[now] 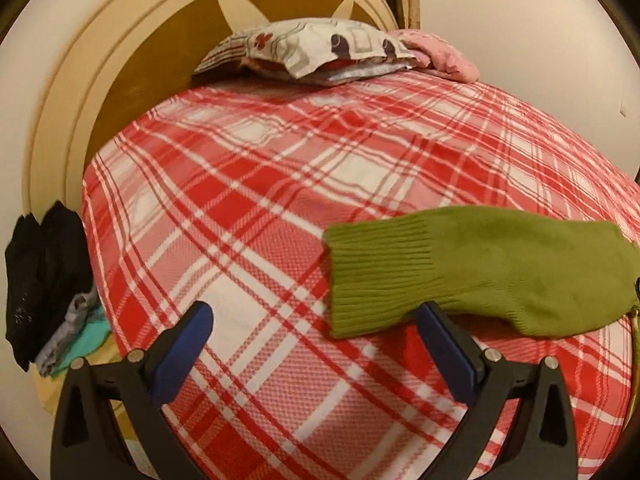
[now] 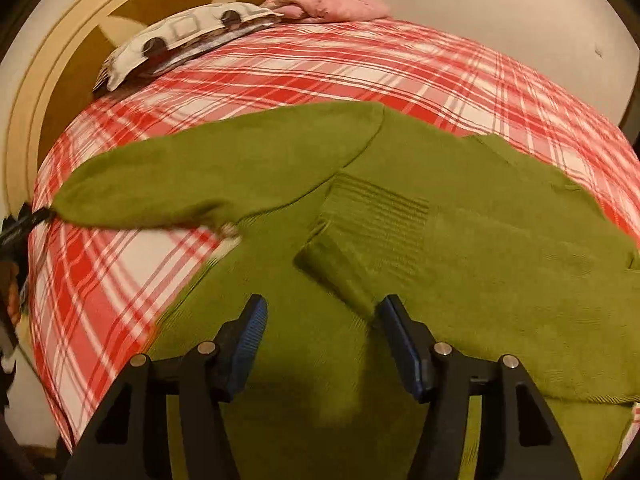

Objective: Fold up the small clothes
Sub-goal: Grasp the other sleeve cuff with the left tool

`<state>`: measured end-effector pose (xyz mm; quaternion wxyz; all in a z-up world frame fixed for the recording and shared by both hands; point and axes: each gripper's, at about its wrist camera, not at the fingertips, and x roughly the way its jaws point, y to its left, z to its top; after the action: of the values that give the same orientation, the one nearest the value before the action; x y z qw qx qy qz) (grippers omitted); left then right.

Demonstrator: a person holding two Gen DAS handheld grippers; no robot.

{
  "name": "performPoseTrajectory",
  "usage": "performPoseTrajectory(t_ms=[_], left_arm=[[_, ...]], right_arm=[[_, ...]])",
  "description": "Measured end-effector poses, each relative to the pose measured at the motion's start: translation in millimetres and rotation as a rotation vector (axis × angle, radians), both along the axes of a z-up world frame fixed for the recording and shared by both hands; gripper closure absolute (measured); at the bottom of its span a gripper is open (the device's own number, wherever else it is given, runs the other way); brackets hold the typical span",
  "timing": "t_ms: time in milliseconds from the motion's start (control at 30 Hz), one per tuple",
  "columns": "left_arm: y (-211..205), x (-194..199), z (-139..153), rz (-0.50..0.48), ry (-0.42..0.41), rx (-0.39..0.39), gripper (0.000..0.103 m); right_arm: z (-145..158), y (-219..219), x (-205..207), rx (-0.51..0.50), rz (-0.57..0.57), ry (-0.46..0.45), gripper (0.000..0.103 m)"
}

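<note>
right tongs [image 2: 322,344] part open, nothing gripped, over green sweater [image 2: 460,280] | folded cuff [image 2: 360,232] at 12 | left tongs [image 1: 314,344] wide, empty; sleeve [image 1: 480,272] at 2 | sweater flat on plaid bed [image 1: 240,184] | risk: pinching both layers, dragging fold askew

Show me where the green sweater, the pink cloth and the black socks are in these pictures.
green sweater [image 2: 460,264]: right wrist view, on its body, beside the folded-in sleeve.
pink cloth [image 1: 444,54]: left wrist view, on its middle, at the far edge of the bed.
black socks [image 1: 40,276]: left wrist view, on the dark pile's middle.
</note>
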<state>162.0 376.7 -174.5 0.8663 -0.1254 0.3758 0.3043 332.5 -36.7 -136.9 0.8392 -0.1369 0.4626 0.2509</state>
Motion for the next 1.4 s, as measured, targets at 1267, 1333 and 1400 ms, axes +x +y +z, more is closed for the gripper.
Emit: performPoseTrajectory(t_ms=[1267, 1333, 1400], left_arm=[[-2.1, 30.3, -9.2, 0.012, -0.053, -0.118, 0.005], [-2.6, 29.8, -8.6, 0.012, -0.06, -0.12, 0.01], [-3.7, 27.9, -5.7, 0.0, -0.076, -0.116, 0.025]], right_arm=[[-6.2, -2.1, -83.6, -0.043, 0.079, -0.216, 0.042], [-6.4, -3.1, -83.5, -0.04, 0.078, -0.213, 0.042], [-7.3, -3.7, -82.9, -0.039, 0.075, -0.21, 0.042]])
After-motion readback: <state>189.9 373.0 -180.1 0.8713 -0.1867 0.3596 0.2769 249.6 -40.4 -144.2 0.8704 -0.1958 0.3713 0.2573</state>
